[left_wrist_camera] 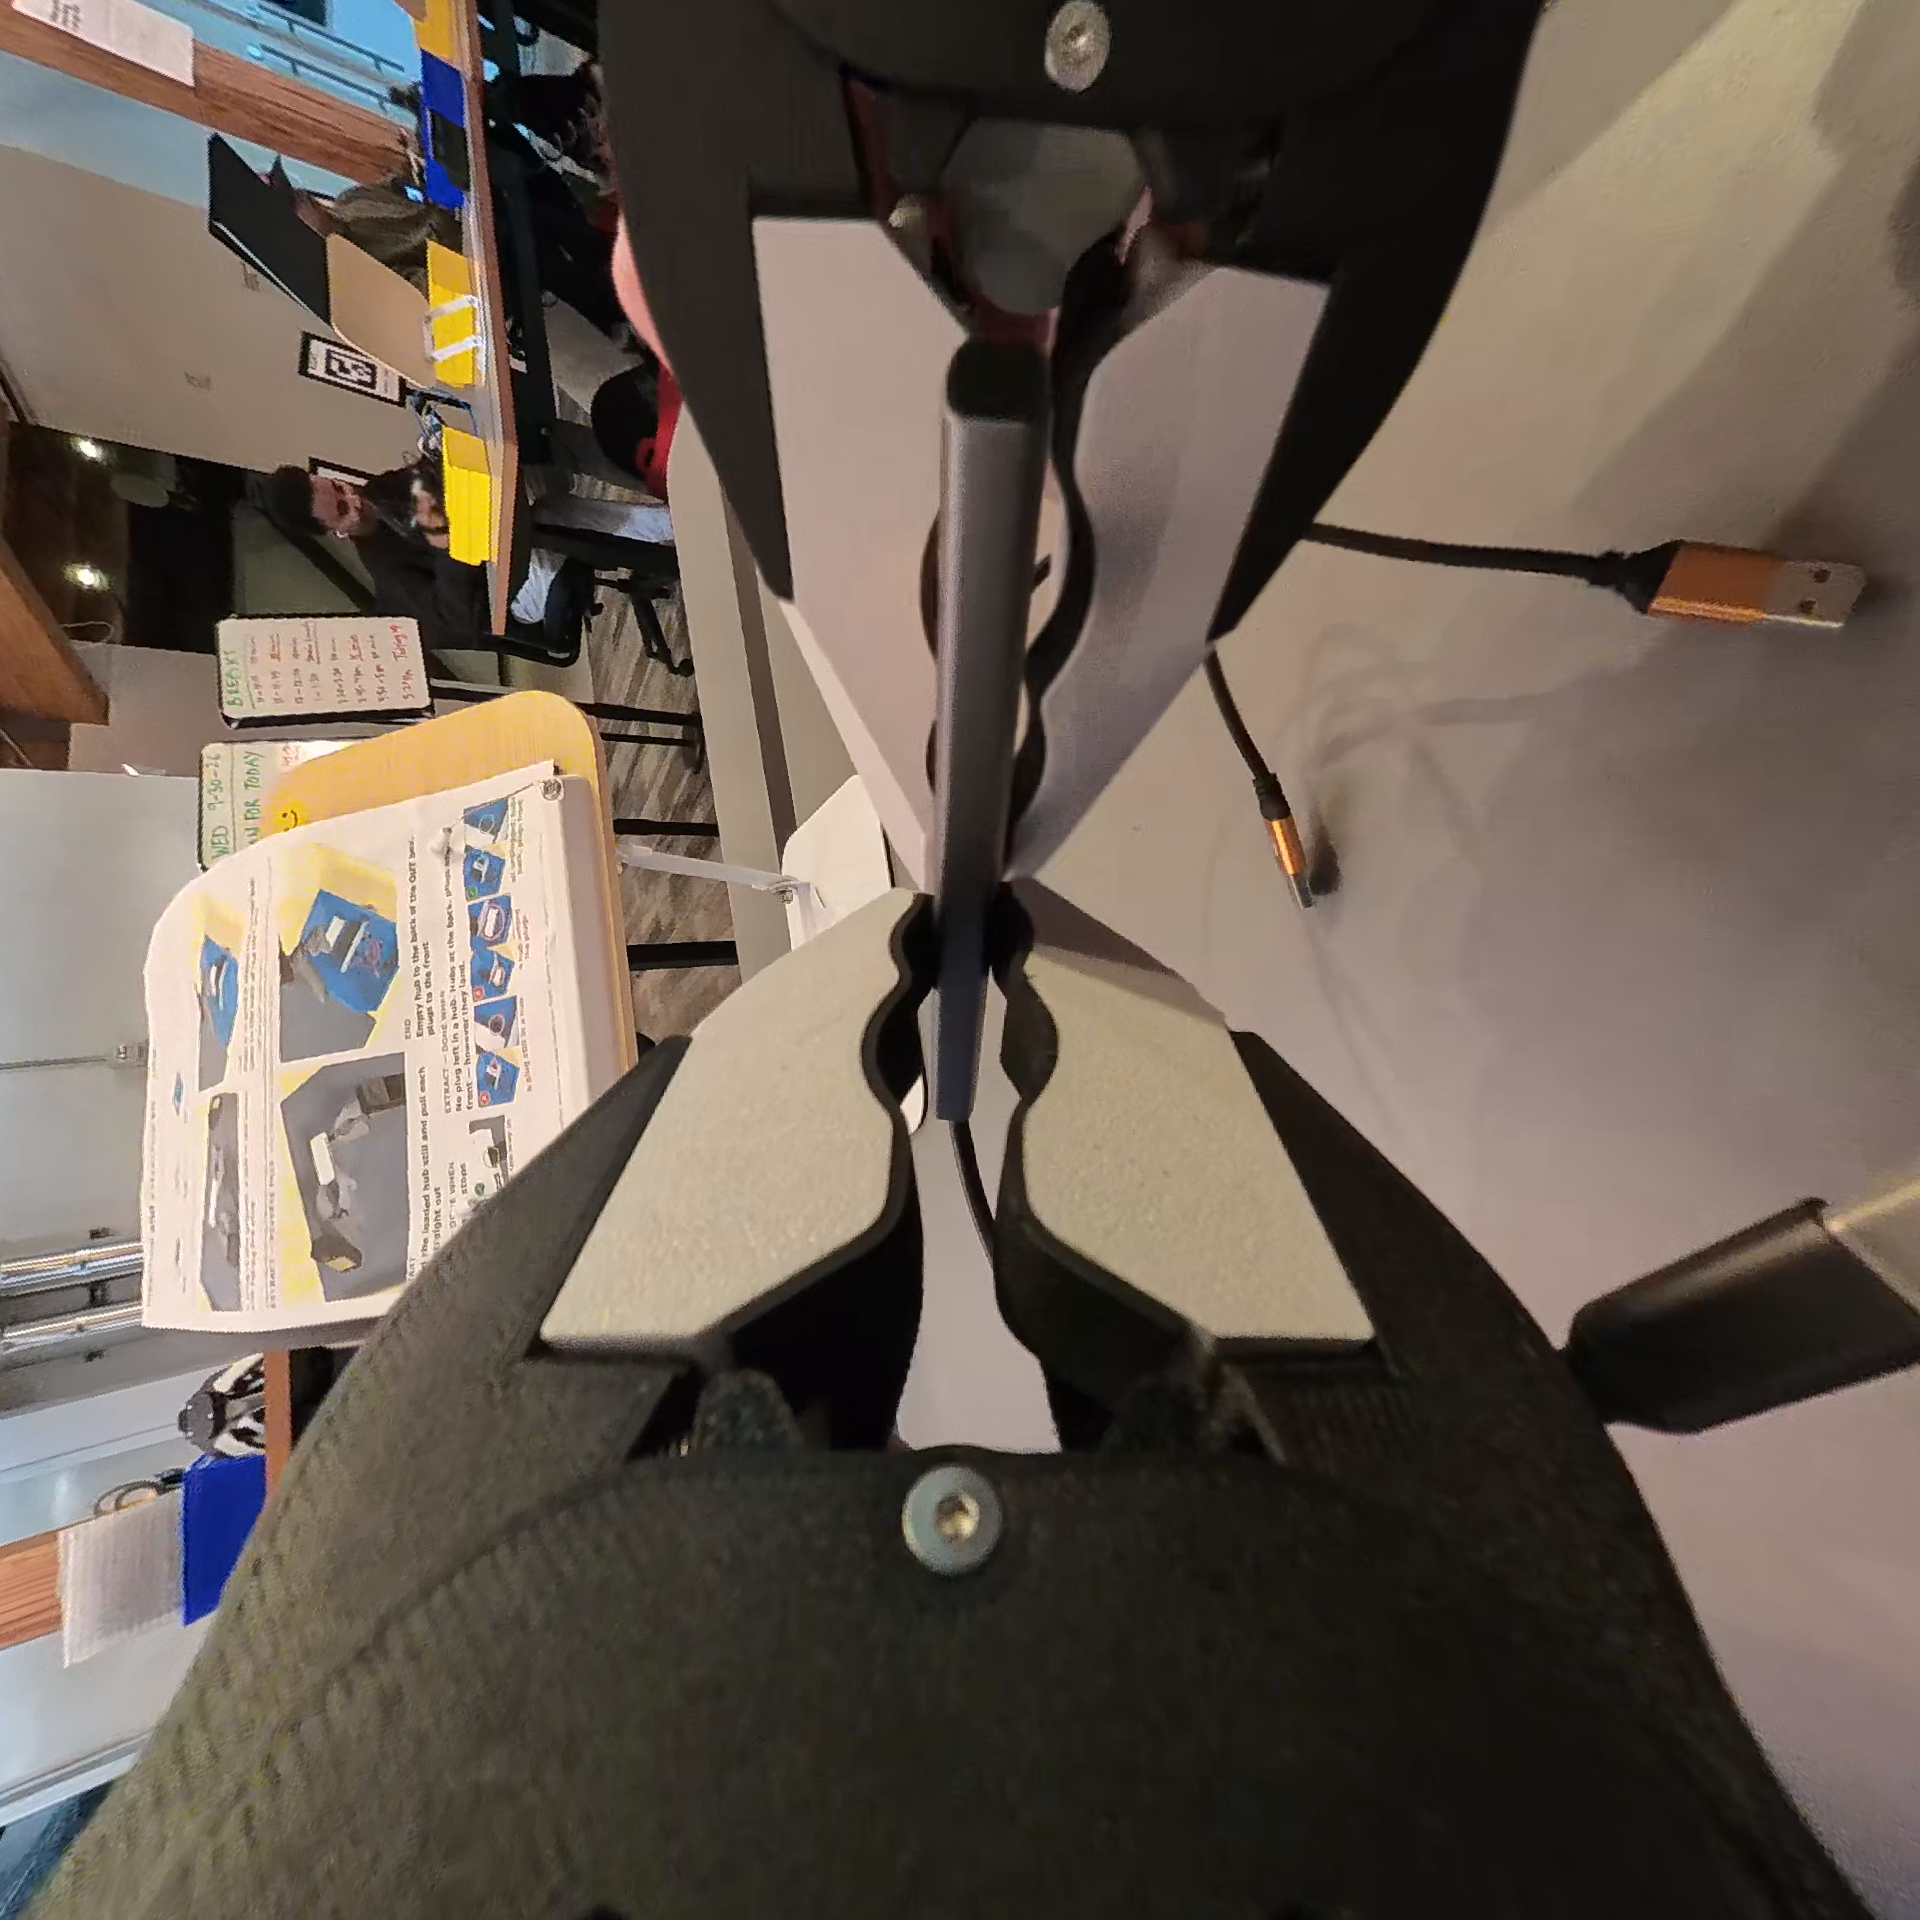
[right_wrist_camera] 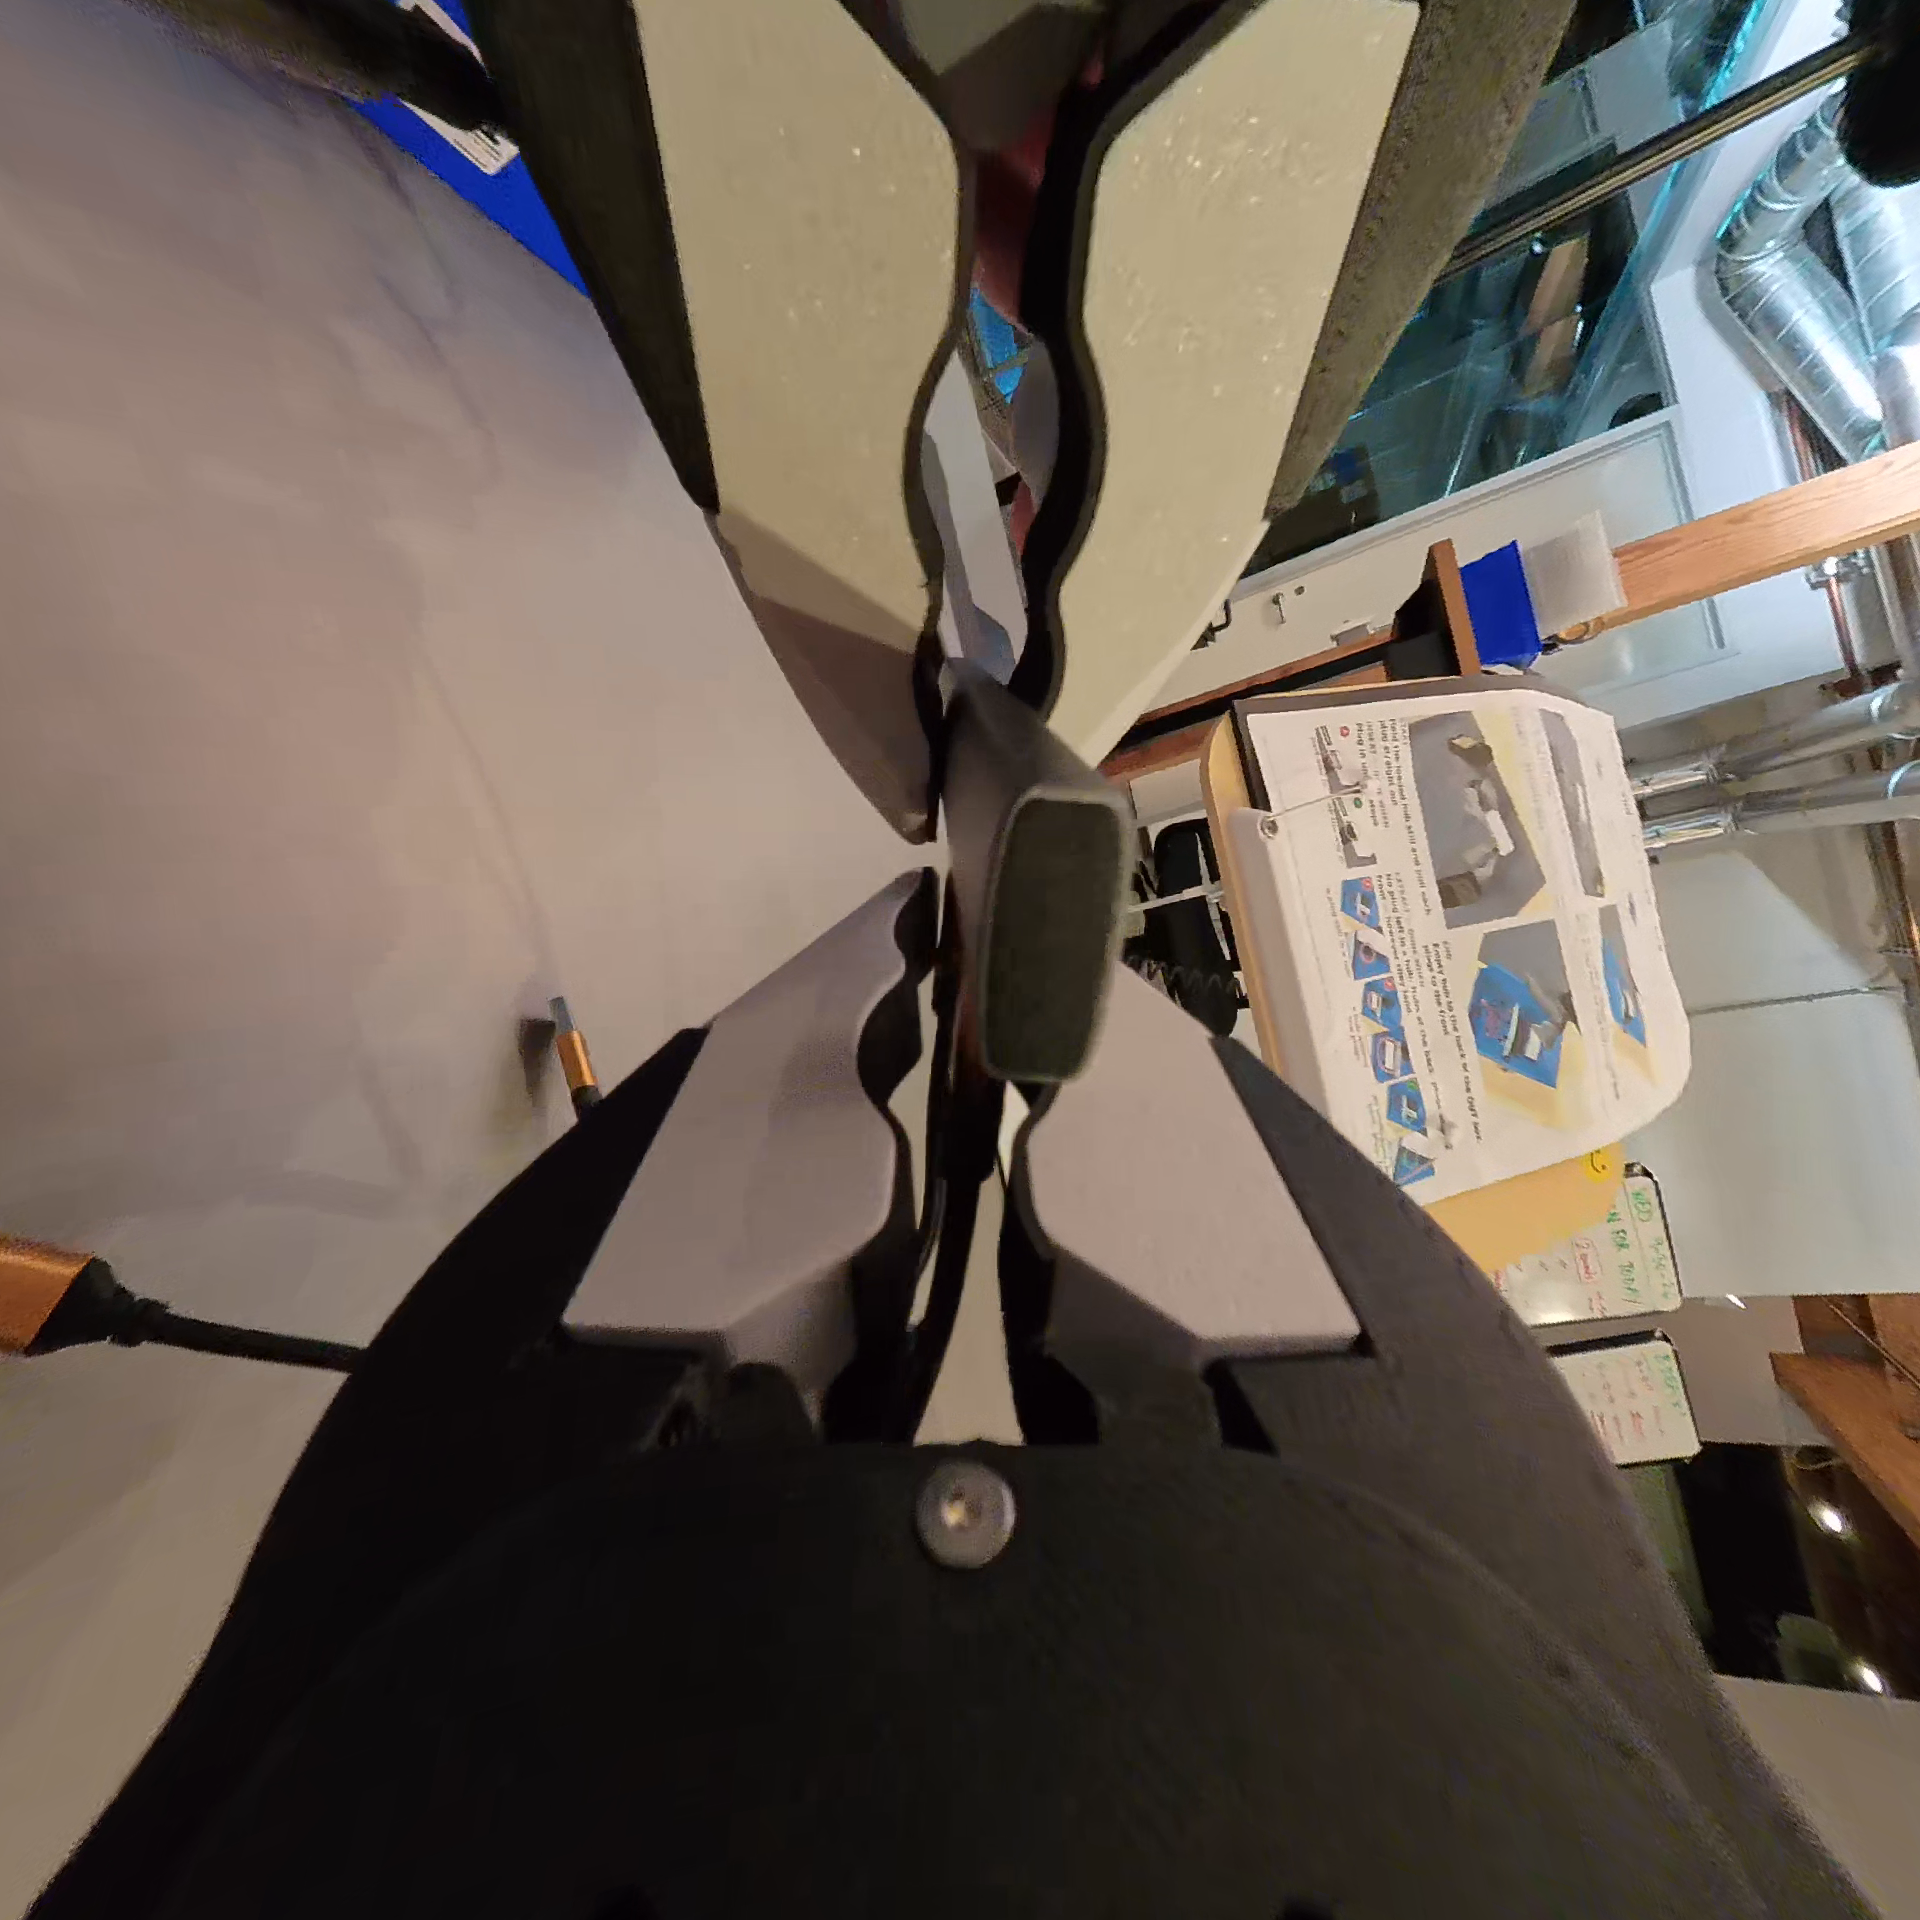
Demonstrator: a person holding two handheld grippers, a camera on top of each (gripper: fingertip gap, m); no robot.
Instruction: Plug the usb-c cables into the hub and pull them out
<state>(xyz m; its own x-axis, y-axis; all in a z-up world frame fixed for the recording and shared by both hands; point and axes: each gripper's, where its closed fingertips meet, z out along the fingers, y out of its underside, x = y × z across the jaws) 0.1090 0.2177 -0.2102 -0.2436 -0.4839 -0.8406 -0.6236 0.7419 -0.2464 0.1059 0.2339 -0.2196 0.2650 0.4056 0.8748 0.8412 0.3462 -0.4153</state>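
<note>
Grey desk (left_wrist_camera: 1558, 1039) carries two loose orange plugs (left_wrist_camera: 1745, 597) away from its edge, unplugged. Left hand-held gripper (left_wrist_camera: 961, 997) clamps the slim grey hub (left_wrist_camera: 971, 675); right hand-held gripper (right_wrist_camera: 966, 883) also pinches it end-on, so plugging looks hardly begun

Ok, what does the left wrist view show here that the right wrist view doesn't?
Only the left wrist view: the hub along its long side, a black connector at lower right, people at desks. Only the right wrist view: the hub's dark end face and silver ducts. Both: the hub between the left gripper and right gripper, a large orange plug and a small orange plug loose on the grey table, and the printed sheet.
</note>
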